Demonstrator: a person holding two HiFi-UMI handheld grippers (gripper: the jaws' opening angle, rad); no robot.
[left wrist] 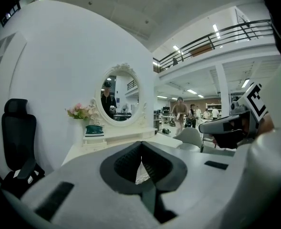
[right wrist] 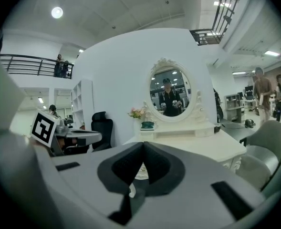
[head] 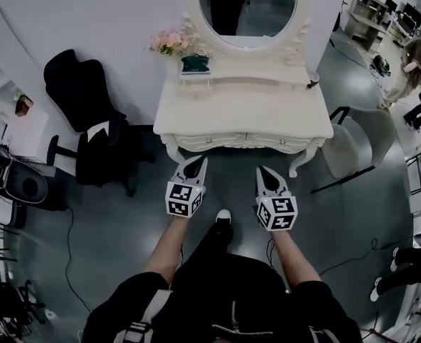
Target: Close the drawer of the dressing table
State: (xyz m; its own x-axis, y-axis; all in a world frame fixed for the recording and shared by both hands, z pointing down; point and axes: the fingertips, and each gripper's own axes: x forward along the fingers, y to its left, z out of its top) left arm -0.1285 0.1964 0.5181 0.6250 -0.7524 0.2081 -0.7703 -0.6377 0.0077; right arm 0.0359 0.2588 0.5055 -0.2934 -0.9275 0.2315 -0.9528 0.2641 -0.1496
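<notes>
a white dressing table [head: 196, 113] stands against a white wall, with an oval mirror [head: 247, 6] in a carved frame rising from its back. the drawer [head: 246, 140] sits in the middle of the table's front, just under the edge of the tabletop, and two small knobs show on its face. from the steep head view it cannot be told whether the drawer stands out from the front or lies flush with it.

the person stands in front of the table with both arms stretched forward. the left gripper [head: 197, 161] points at the left part of the table's front, and its tip is near the drawer but apart from it. its jaws are pressed together with nothing between them, as the left gripper view shows. the right gripper [head: 262, 171] is held beside it, aimed at the right part of the front and also short of the table. its jaws meet at the tips too, and it holds nothing.

a bunch of pink flowers [head: 171, 41] stands at the back left of the table, next to a small teal thing [head: 195, 64] on a raised shelf. a black office chair [head: 88, 113] stands to the left of the table and a grey chair [head: 360, 145] to its right. the floor [head: 124, 213] is dark and shiny.
</notes>
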